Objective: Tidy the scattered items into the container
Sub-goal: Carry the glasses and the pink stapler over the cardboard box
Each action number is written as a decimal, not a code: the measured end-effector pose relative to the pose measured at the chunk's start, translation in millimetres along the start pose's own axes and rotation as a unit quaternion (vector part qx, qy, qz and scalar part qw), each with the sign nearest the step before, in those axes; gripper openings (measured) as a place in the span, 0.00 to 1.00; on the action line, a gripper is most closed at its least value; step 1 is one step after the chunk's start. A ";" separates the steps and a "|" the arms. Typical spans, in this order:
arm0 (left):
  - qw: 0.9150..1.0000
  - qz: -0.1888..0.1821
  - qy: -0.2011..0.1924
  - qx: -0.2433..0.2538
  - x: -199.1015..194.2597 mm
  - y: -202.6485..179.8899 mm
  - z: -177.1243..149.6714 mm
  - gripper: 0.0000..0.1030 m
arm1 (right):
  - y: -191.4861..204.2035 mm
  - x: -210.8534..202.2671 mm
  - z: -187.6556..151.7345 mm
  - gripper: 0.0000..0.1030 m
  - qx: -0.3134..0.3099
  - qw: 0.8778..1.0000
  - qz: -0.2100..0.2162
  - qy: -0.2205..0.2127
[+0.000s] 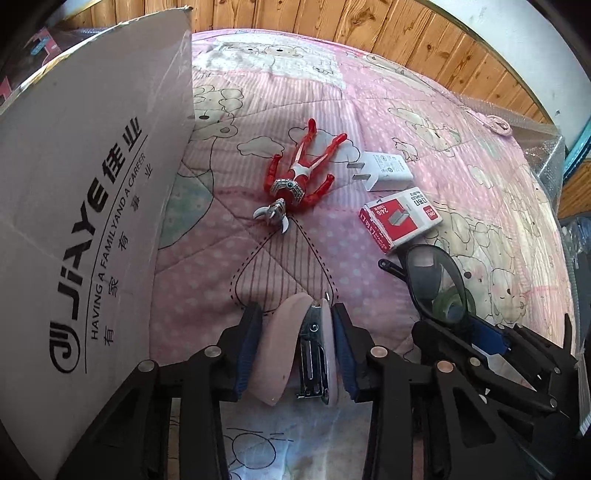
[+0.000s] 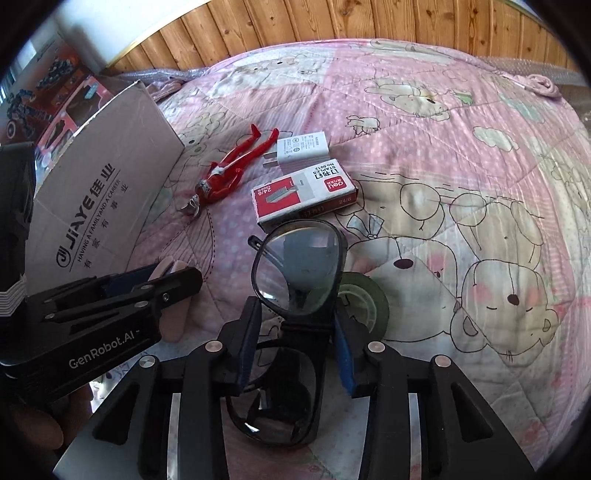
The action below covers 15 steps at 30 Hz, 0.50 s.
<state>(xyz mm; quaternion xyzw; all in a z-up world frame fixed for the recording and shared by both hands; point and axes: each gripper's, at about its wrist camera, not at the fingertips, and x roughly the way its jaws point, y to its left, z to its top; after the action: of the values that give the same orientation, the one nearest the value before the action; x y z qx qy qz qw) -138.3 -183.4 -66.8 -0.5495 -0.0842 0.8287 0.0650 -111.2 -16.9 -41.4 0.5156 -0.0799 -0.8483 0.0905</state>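
Note:
My left gripper point(image 1: 296, 314) is shut on a pink stapler point(image 1: 291, 343), held on its side right beside the cardboard box point(image 1: 92, 221), whose printed wall rises at the left. My right gripper point(image 2: 297, 306) is shut on the bridge of black-framed glasses point(image 2: 299, 266), one lens sticking out ahead of the fingers. On the pink quilt farther off lie a red toy figure point(image 1: 303, 170), a white charger plug point(image 1: 384, 171) and a red-and-white staples box point(image 1: 400, 218). A green tape roll point(image 2: 365, 299) lies just right of the glasses.
The box's inside is hidden from both views. Wooden panelling point(image 1: 369, 33) runs behind the bed. Bubble wrap point(image 1: 546, 155) lies along the quilt's far right edge. Toy packaging point(image 2: 62, 96) stands behind the box. A hand point(image 2: 33, 428) holds the left gripper.

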 end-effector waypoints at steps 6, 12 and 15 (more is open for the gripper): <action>1.000 -0.020 -0.004 -0.006 -23.6 3.0 -18.7 0.39 | -0.8 -12.0 -9.1 0.37 0.019 1.000 0.013 0.002; 0.999 -0.030 -0.017 -0.005 -47.7 -5.3 -31.7 0.39 | 1.6 -28.2 -21.0 0.37 0.026 0.999 0.023 -0.002; 1.000 -0.023 -0.022 -0.001 -53.1 -11.7 -30.5 0.39 | 2.0 -33.1 -26.2 0.37 0.028 0.999 0.023 -0.002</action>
<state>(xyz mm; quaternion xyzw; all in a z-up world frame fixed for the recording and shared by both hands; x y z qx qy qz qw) -89.5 -180.5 -28.2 -0.5293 -0.0991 0.8387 0.0811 -72.8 -12.1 -24.4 0.5146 -0.1158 -0.8443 0.0949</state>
